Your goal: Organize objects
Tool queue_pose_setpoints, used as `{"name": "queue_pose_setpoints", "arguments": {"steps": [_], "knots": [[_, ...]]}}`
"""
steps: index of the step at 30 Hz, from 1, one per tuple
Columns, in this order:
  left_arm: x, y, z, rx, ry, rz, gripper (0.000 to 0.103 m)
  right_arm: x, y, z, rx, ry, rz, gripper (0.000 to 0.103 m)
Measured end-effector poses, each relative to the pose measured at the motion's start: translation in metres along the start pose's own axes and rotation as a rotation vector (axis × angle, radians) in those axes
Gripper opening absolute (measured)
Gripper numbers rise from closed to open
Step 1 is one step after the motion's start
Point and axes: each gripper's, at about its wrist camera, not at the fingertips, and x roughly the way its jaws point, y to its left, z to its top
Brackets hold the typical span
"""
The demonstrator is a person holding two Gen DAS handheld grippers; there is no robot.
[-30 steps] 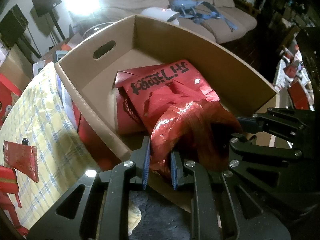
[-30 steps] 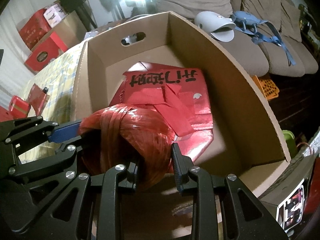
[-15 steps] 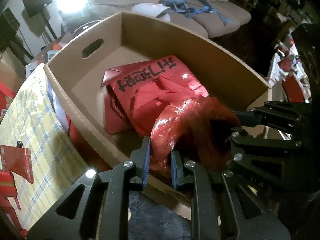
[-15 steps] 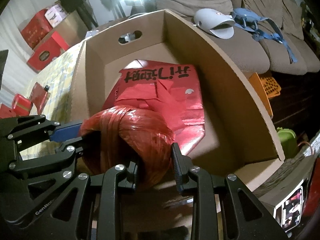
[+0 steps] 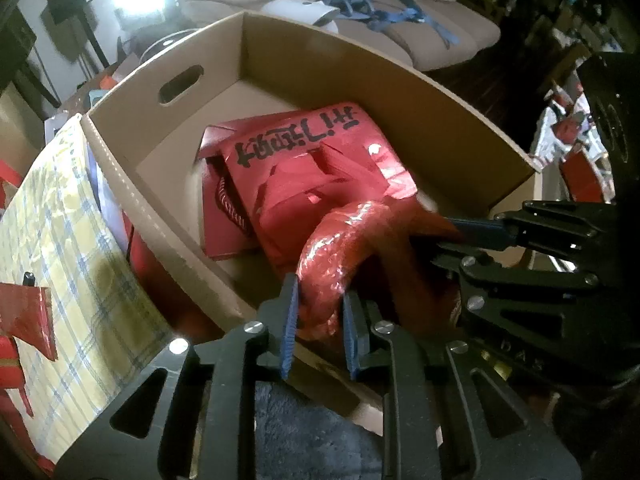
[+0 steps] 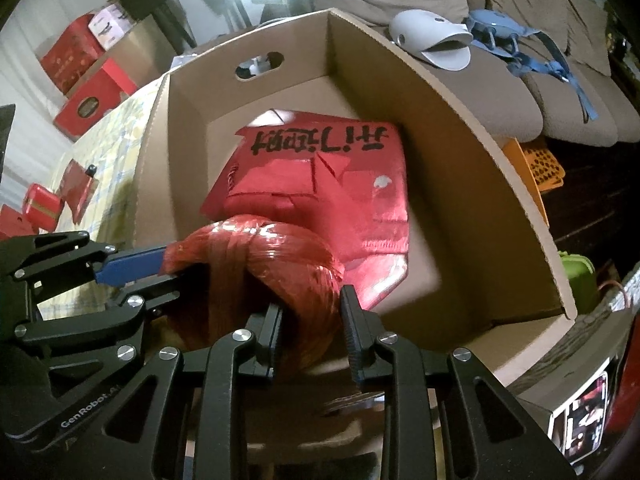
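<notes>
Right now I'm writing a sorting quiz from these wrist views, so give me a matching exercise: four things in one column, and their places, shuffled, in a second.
Things:
1. red rope bundle
2. red paper bag
3. white headset
4. red box

Places:
A. on the beige sofa cushion
B. lying flat inside the cardboard box
C. far left, beyond the checked tablecloth
D. clamped between the left gripper and the right gripper, over the box's near edge

Pairs: 1-D, 2-B, 3-A, 4-C
</notes>
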Motion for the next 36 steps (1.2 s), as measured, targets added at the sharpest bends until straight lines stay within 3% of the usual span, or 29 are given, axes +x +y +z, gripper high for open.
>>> {"name": "queue_pose_setpoints", "arguments": {"steps": [11, 21, 36], "knots": [[-0.009, 0.001, -0.004, 0.013, -0.027, 0.004, 0.018, 0.001, 0.002, 0.001, -0.003, -0.001, -0.004, 0.024], [-0.006, 0.007, -0.003, -0.004, -0.034, 0.037, 0.014, -0.007, 0.002, 0.002, 0.014, -0.030, 0.062, 0.026], [-0.019, 0.012, 0.000, -0.034, -0.061, 0.011, 0.014, -0.010, -0.002, 0.004, 0.034, -0.051, 0.079, 0.022]]}}
